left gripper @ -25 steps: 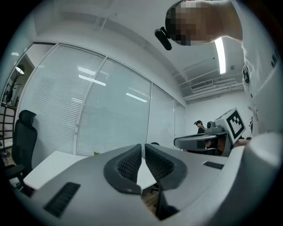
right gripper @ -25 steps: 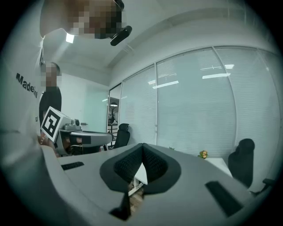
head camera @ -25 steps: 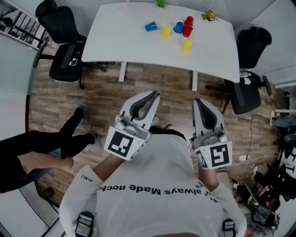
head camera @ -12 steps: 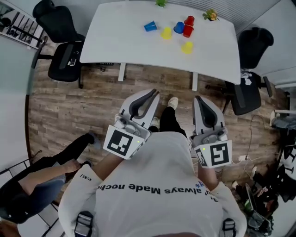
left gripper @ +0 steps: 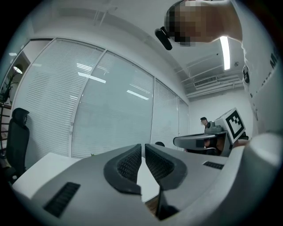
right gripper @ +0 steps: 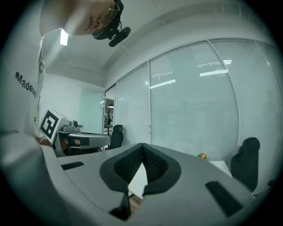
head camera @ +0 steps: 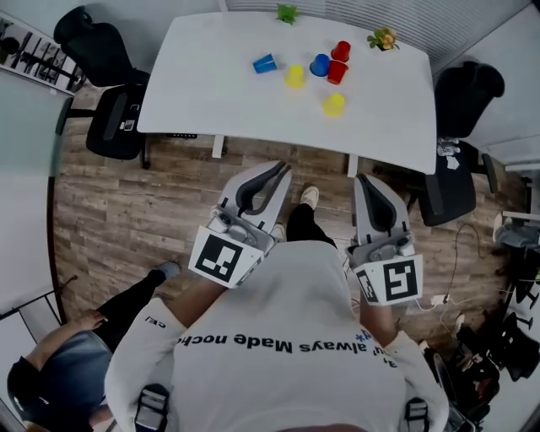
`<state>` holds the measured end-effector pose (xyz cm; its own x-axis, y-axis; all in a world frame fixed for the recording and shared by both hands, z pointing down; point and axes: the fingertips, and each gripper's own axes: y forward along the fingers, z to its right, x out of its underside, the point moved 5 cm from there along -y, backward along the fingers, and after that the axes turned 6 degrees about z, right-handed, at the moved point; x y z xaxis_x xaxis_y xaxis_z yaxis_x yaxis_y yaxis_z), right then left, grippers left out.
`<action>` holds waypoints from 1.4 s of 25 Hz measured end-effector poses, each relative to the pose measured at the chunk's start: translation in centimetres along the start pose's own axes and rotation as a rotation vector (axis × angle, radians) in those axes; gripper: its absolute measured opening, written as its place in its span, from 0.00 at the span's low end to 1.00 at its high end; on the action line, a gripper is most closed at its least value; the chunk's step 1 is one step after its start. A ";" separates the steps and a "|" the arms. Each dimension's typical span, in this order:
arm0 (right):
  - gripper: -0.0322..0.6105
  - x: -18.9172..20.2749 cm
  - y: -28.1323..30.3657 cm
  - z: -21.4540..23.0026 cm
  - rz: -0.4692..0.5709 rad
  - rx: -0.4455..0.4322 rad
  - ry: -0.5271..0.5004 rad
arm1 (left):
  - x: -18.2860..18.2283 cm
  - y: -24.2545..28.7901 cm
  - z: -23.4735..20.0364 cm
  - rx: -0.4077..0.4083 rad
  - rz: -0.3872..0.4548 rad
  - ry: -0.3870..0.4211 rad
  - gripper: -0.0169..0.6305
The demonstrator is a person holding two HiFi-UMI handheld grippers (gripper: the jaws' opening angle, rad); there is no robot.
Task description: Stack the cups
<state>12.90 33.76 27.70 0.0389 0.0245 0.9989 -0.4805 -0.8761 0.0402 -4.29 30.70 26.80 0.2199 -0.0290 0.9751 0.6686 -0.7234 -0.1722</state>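
- A second person (head camera: 59, 380) is at the lower left of the head view, on the wooden floor (head camera: 126, 211).
- A black office chair (head camera: 110, 93) stands at the left end of the white tabletop (head camera: 211, 93).
- The left tongs (head camera: 283, 171) are held close in front of the wearer's chest, over the floor and well short of the tabletop. In the left gripper view the ribbed pads (left gripper: 130, 163) are closed together with nothing between them.
- The cups are all on the far half of the tabletop, well apart from both tongs.
- Furthest left, a blue cup on its side (head camera: 264, 63) lies alone.
- Next comes a yellow cup (head camera: 294, 77), then an upright blue cup (head camera: 320, 65) with its mouth showing.
- Just beside that blue cup is a near red cup (head camera: 337, 72), with a far red cup (head camera: 341, 51) close behind it. Whether the two red ones touch cannot be told.
- A second yellow cup (head camera: 334, 105) stands nearest the front edge, a little apart from the group.
- A small green thing (head camera: 287, 13) and a small flowering plant (head camera: 383, 38) sit at the far edge.
- The right tongs (head camera: 361, 181) are held level with the left ones, also over the floor. Its own view shows them closed and empty, pad against pad.
- Another black chair (head camera: 460, 143) stands at the tabletop's right end.
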 end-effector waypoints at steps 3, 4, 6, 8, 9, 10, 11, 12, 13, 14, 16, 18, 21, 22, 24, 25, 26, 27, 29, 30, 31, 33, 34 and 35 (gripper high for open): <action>0.06 0.0 1.3 2.9 0.001 -0.002 0.008 | 0.5 3.1 -0.5 -0.003 -0.005 0.002 0.09; 0.06 0.0 1.8 3.9 0.003 -0.003 0.010 | 0.7 4.1 -0.6 -0.001 -0.009 0.005 0.09; 0.06 0.0 2.7 5.8 0.005 -0.006 0.014 | 1.0 6.2 -0.9 0.001 -0.015 0.012 0.09; 0.06 0.0 3.5 7.6 0.007 -0.009 0.019 | 1.1 8.2 -1.1 -0.004 -0.012 0.009 0.09; 0.06 -0.1 3.8 8.5 0.009 -0.012 0.022 | 1.2 9.1 -1.1 -0.006 -0.011 0.006 0.09; 0.06 -0.1 4.1 9.2 0.011 -0.014 0.025 | 1.3 10.0 -1.2 -0.008 -0.012 0.005 0.09; 0.06 -0.2 4.4 10.0 0.012 -0.017 0.027 | 1.4 10.8 -1.2 -0.010 -0.013 0.006 0.09; 0.06 -0.2 4.7 10.7 0.012 -0.020 0.028 | 1.5 11.5 -1.2 -0.012 -0.014 0.005 0.09; 0.06 -0.2 5.1 11.4 0.011 -0.023 0.030 | 1.6 12.3 -1.3 -0.015 -0.016 0.006 0.09; 0.06 -0.2 5.4 12.1 0.010 -0.026 0.031 | 1.8 13.0 -1.4 -0.017 -0.020 0.007 0.09; 0.06 0.0 6.0 13.4 0.007 -0.033 0.032 | 2.2 14.4 -1.6 -0.022 -0.022 0.009 0.09; 0.06 0.2 6.7 14.5 0.005 -0.042 0.033 | 2.6 15.6 -1.8 -0.028 -0.020 0.007 0.09; 0.06 0.4 7.6 15.7 0.001 -0.057 0.033 | 2.9 17.0 -2.1 -0.037 -0.015 0.001 0.09; 0.06 0.5 7.9 16.0 -0.003 -0.061 0.034 | 3.0 17.3 -2.2 -0.041 -0.018 0.000 0.09; 0.06 0.7 8.4 16.4 -0.009 -0.066 0.040 | 3.3 17.8 -2.6 -0.051 -0.022 -0.004 0.09; 0.06 0.8 8.7 16.6 -0.010 -0.069 0.043 | 3.5 17.9 -2.8 -0.059 -0.026 -0.007 0.09; 0.06 0.9 9.0 16.8 -0.011 -0.071 0.045 | 3.6 18.1 -3.1 -0.064 -0.028 -0.009 0.09; 0.06 0.9 9.3 17.0 -0.013 -0.074 0.045 | 3.6 18.3 -3.4 -0.065 -0.027 -0.011 0.09; 0.06 0.9 10.1 17.2 -0.016 -0.079 0.043 | 3.4 18.7 -4.0 -0.062 -0.020 -0.011 0.09; 0.06 0.9 10.5 17.2 -0.016 -0.081 0.041 | 3.4 18.9 -4.3 -0.065 -0.019 -0.009 0.09; 0.06 0.8 11.0 17.2 -0.016 -0.084 0.038 | 3.3 19.1 -4.7 -0.068 -0.019 -0.008 0.09; 0.06 0.7 12.1 17.1 -0.016 -0.089 0.031 | 3.1 19.5 -5.7 -0.063 -0.012 -0.007 0.09; 0.06 0.6 12.8 17.1 -0.016 -0.091 0.027 | 3.0 19.8 -6.3 -0.060 -0.008 -0.007 0.09; 0.06 0.5 13.4 17.0 -0.016 -0.092 0.023 | 2.9 20.0 -6.9 -0.062 -0.006 -0.006 0.09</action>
<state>21.40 13.80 28.34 0.0271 0.0501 0.9984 -0.5586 -0.8275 0.0567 4.81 11.39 27.12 0.2204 -0.0203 0.9752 0.6250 -0.7646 -0.1572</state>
